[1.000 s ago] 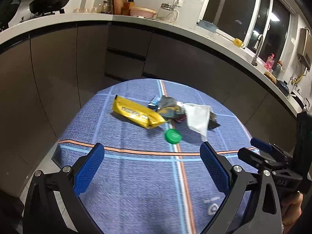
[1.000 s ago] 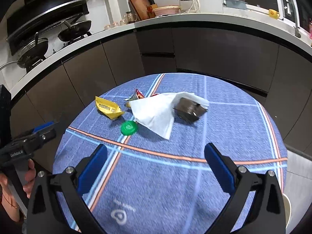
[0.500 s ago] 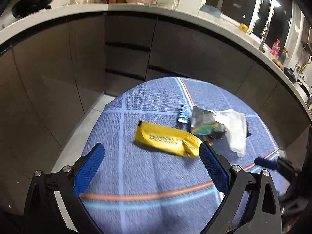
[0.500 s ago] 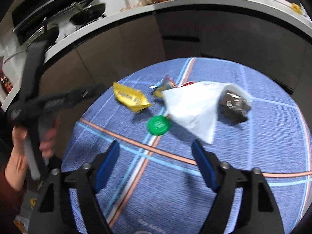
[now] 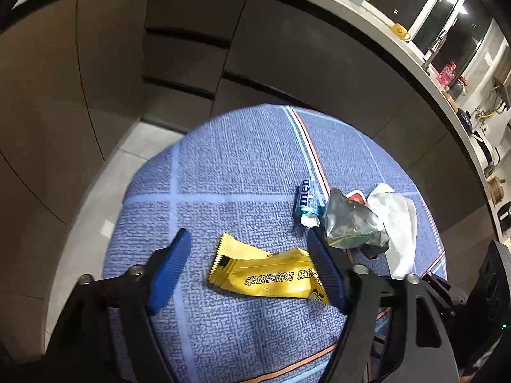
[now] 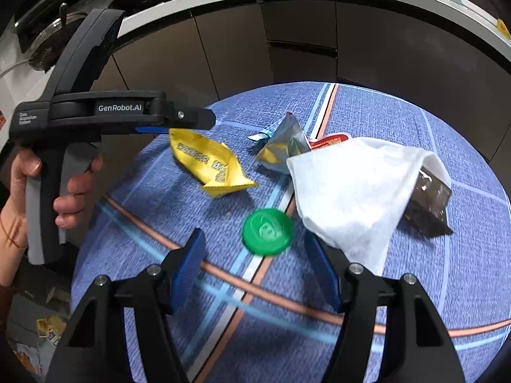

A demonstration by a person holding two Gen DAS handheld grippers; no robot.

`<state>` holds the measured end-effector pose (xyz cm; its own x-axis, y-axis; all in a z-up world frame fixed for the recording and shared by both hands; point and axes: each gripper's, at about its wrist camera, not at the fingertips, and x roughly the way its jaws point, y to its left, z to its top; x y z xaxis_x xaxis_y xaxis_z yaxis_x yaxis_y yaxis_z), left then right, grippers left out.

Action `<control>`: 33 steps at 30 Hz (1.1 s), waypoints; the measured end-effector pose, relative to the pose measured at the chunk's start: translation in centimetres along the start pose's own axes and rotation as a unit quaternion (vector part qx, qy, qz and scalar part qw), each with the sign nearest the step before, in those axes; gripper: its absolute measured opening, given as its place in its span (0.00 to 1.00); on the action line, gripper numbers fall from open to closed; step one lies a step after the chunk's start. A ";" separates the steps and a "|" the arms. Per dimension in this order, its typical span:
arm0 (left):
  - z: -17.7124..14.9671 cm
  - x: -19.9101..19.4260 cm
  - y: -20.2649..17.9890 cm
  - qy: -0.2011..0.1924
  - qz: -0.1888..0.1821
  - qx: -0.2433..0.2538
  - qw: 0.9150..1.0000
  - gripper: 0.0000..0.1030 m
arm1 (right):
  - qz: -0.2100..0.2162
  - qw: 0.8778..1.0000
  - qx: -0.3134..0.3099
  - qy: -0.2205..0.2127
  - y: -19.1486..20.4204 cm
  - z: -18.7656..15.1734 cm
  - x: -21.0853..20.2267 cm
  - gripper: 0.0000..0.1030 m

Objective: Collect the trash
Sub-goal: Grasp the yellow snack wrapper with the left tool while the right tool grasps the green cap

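Yellow wrapper (image 5: pixel 268 274) lies flat on bench (image 5: pixel 223 172), between wide-open left gripper (image 5: pixel 252 268) fingers, not clamped. Green cap (image 6: pixel 267 232) sits between right gripper (image 6: pixel 255 265) fingers, also wide. White tissue (image 6: pixel 351 191) & silver packet (image 5: pixel 351 220) just beside.

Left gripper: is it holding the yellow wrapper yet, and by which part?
Nothing is held. The left gripper is open, its fingers either side of the yellow wrapper, not closed on it. The right gripper is open too, at the green cap.
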<state>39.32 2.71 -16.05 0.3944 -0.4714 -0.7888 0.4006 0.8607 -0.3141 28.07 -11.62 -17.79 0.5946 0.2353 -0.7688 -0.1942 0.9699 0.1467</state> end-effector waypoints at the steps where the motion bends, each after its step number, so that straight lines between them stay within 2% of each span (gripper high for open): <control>1: 0.0 0.4 -0.1 0.009 -0.003 0.003 1.000 0.57 | -0.002 1.000 0.000 0.002 0.0 0.1 0.3 0.58; 2: 0.0 0.7 -0.2 0.015 -0.005 0.005 1.000 0.51 | -0.006 1.000 -0.001 0.004 0.0 0.2 0.5 0.56; 3: -0.1 0.9 -0.3 0.020 -0.007 0.007 1.000 0.42 | -0.009 1.000 -0.003 0.007 0.1 0.2 0.8 0.49; 4: -0.2 1.1 -0.4 0.023 -0.007 0.007 1.000 0.38 | -0.013 1.000 -0.006 0.011 0.1 0.2 1.1 0.39; 6: -0.4 1.2 -0.4 0.029 -0.010 0.005 1.000 0.17 | -0.025 1.000 -0.014 0.009 0.3 0.0 1.1 0.36; 7: -0.7 1.2 -0.3 0.032 -0.013 0.000 0.999 0.13 | -0.021 1.000 -0.012 0.010 0.3 -0.1 1.0 0.36; 11: -2.3 0.0 -0.4 0.018 -0.020 -0.007 1.000 0.05 | -0.020 1.000 -0.017 0.000 0.4 -1.1 -0.5 0.36; 15: -4.7 -1.7 -1.5 0.012 -0.029 -0.003 0.999 0.02 | -0.009 1.000 -0.009 -0.008 0.0 -2.9 -2.8 0.36; 19: -7.3 -3.8 -3.5 0.013 -0.036 0.027 0.999 0.02 | -0.010 1.000 -0.006 -0.019 -0.2 -4.9 -5.5 0.36; 22: -9.1 -4.4 -5.5 0.034 -0.050 0.060 0.996 0.05 | -0.009 1.000 0.002 -0.024 -0.4 -6.3 -7.3 0.36; 23: -9.7 -4.5 -6.2 0.040 -0.052 0.073 0.995 0.13 | -0.010 1.000 0.004 -0.025 -0.4 -6.6 -7.7 0.36; 24: -10.4 -4.5 -7.0 0.046 -0.052 0.089 0.994 0.28 | -0.013 1.000 0.006 -0.027 -0.5 -7.1 -8.2 0.36; 26: -11.3 -4.6 -8.1 0.045 -0.039 0.107 0.992 0.45 | -0.015 0.999 0.012 -0.030 -0.7 -7.8 -9.0 0.36; 29: -12.5 -4.7 -9.2 0.055 -0.056 0.123 0.989 0.45 | -0.017 0.999 0.020 -0.036 -1.1 -8.8 -10.3 0.36; 33: -13.6 -4.8 -10.6 0.067 -0.066 0.137 0.986 0.52 | -0.020 0.998 0.028 -0.045 -1.6 -9.5 -11.7 0.36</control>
<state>21.97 -1.55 -16.12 0.2175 -0.5309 -0.8190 0.6571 0.7001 -0.2793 13.97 -16.49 -14.98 0.6687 0.1995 -0.7163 -0.1272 0.9798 0.1542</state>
